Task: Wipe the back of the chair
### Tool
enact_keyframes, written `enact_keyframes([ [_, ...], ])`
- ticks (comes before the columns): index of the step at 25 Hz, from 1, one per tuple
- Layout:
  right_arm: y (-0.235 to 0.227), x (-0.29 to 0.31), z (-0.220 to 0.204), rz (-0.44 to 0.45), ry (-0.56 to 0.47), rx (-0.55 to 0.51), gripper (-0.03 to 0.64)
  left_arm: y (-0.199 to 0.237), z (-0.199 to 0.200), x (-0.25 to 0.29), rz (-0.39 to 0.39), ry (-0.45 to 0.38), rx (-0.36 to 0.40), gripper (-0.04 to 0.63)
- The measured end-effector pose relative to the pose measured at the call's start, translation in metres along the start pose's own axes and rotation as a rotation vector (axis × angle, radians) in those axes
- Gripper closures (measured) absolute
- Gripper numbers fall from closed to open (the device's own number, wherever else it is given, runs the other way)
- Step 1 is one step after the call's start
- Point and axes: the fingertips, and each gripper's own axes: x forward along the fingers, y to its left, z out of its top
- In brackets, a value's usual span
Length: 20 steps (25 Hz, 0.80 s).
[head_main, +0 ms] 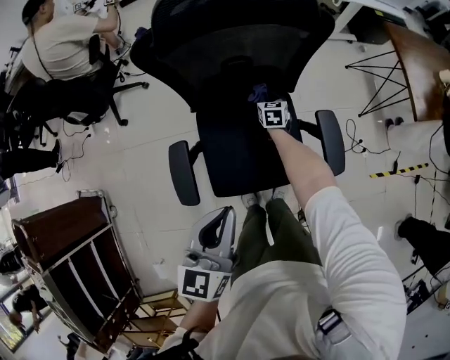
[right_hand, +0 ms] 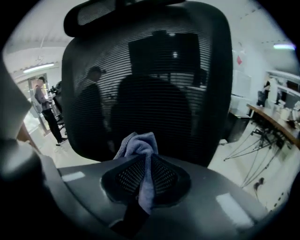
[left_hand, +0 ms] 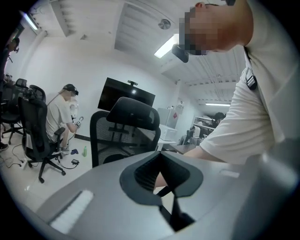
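Mesh office chair (head_main: 232,49) sits at 12 o'clock in the head view, seat (head_main: 235,158) toward the operator, armrests (head_main: 183,172) at its 9 and 3. Backrest (right_hand: 154,89) fills the right gripper view, headrest (right_hand: 117,11) on top. Right gripper (head_main: 266,104) reaches over the seat to the backrest's lower edge. Its fingers are clamped on a blue-grey cloth (right_hand: 138,142), bunched ahead of the tips, at or just short of the mesh. Left gripper (head_main: 225,214) hangs at 6 o'clock by the operator's leg (head_main: 271,232), fingers a narrow gap apart, nothing between.

Step, my read: wiping phase, cloth at the low centre of the backrest's seat-facing side. How much mesh is already covered can't be judged from this. If wiping goes on, it calls for pressing the wad flat on the mesh and sweeping. Mesh flexes and the chair probably swivels or rolls, so use light pressure or steady it with the free left gripper.

Hard to see:
- actual cloth-to-mesh contact
- backrest's far face
- chair base, hidden under the seat
- headrest top, cropped in the head view
- any dirt on the black mesh
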Motion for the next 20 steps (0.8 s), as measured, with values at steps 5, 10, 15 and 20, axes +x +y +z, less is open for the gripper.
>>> enact_keyframes([
  [5,-0.114,-0.028,-0.015,-0.134,0.025,0.069,0.583,-0.030,-0.029,0.027,-0.074,0.042,-0.014,0.488],
  [10,-0.097,-0.039,0.016,-0.088,-0.060,0.127,0.583,-0.047,-0.017,0.047,-0.107,0.048,-0.017,0.486],
  [15,-0.023,-0.141,0.048,-0.014,-0.252,0.164,0.583,-0.077,0.027,-0.031,-0.093,-0.056,0.016,0.488],
  [20,0.070,-0.360,0.082,0.028,-0.633,0.100,0.583,-0.116,0.034,-0.214,-0.055,-0.225,0.124,0.488],
])
